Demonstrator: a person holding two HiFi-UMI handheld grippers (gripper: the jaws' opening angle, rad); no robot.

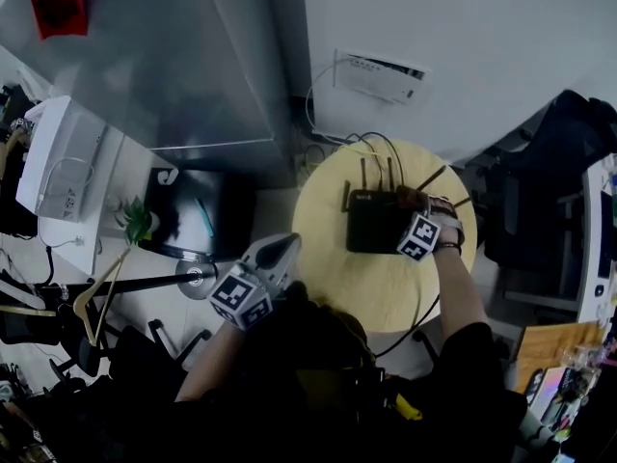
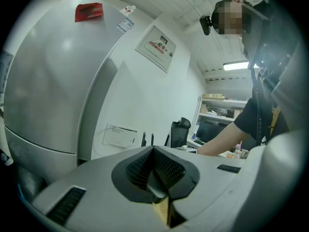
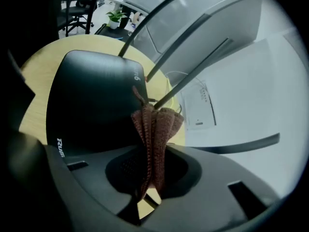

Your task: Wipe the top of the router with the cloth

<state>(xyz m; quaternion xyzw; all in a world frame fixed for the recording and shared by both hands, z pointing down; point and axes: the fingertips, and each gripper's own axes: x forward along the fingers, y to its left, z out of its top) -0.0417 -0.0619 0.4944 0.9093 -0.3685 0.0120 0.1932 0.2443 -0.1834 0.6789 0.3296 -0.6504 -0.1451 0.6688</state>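
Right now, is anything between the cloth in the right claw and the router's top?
Nothing visible. The reddish-brown knitted cloth, clamped in the right claw, hangs over the black plastic router's bare top; its thin antennas rise at the far edge, beyond the cloth.

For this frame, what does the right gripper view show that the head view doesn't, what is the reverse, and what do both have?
Only the right gripper view shows the grip itself: the right gripper is shut on a bunched brown knitted cloth beside the router top. Whether the cloth touches the router cannot be told.
Only the head view shows the left gripper, held off the left side of the round table, away from the router.
Both show the black router with its antennas, the yellow table and the white wall box.
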